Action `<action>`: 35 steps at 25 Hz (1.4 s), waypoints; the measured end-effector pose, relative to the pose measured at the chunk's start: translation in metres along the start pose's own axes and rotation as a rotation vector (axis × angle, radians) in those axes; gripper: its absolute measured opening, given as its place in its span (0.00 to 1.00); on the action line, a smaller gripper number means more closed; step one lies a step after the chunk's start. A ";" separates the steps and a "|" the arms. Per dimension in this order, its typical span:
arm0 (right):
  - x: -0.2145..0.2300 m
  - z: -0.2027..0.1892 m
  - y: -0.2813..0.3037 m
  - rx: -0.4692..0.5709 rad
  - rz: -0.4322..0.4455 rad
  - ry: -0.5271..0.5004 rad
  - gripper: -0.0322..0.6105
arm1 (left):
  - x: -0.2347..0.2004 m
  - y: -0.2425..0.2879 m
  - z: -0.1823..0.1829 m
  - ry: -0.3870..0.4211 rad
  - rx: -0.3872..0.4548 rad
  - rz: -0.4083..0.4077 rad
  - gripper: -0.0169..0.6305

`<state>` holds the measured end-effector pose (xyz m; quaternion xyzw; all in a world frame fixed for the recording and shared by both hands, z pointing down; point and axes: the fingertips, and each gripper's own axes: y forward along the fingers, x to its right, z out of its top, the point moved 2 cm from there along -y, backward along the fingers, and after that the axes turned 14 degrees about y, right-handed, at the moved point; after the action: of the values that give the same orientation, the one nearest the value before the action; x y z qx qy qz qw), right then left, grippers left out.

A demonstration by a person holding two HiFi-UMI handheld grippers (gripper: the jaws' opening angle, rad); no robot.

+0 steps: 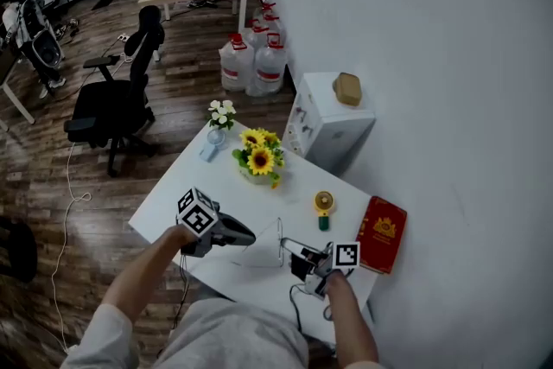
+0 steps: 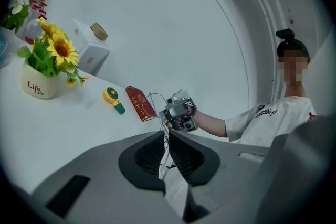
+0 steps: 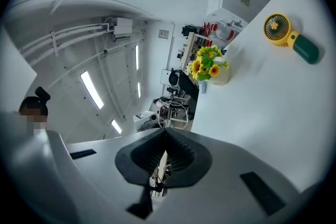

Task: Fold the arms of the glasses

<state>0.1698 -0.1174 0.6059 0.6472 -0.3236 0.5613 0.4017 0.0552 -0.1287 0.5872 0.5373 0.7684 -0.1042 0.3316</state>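
White table (image 1: 173, 212) stands against a pale wall, with wood floor and an office chair (image 1: 112, 104) beyond it. At the far side of the table a white pot (image 2: 38, 83) printed "Life" holds sunflowers (image 2: 60, 49), and just left of it a small vase (image 1: 214, 136) holds white flowers (image 1: 222, 111). Clear water jugs (image 1: 259, 60) with red caps stand grouped on the floor by the wall, beside a white cabinet (image 1: 333, 121). A yellow fan (image 1: 323, 207) with a green handle lies right of the pot, and a red book (image 1: 381, 234) lies at the right edge.

The glasses (image 1: 276, 244) are held up over the near part of the table, between the two tongs. They are thin wire-framed, with clear lenses that hardly show against the white top. The left tongs (image 2: 167, 131) are closed tight on one thin wire arm, which runs on toward the right tongs (image 3: 165, 129). Those are also closed, pinching a slim part of the frame at the other end.
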 end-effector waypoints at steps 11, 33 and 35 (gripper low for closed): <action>0.001 0.001 0.011 0.066 0.050 0.062 0.06 | 0.005 0.026 0.006 0.029 -0.066 -0.032 0.07; -0.007 0.014 -0.003 0.177 0.067 0.025 0.06 | -0.002 -0.018 0.037 0.158 0.147 0.276 0.25; -0.012 0.020 -0.006 0.189 0.084 0.007 0.06 | -0.006 -0.036 0.037 0.156 0.207 0.376 0.29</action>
<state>0.1822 -0.1327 0.5925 0.6660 -0.2947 0.6079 0.3164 0.0387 -0.1671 0.5557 0.7087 0.6633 -0.0771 0.2277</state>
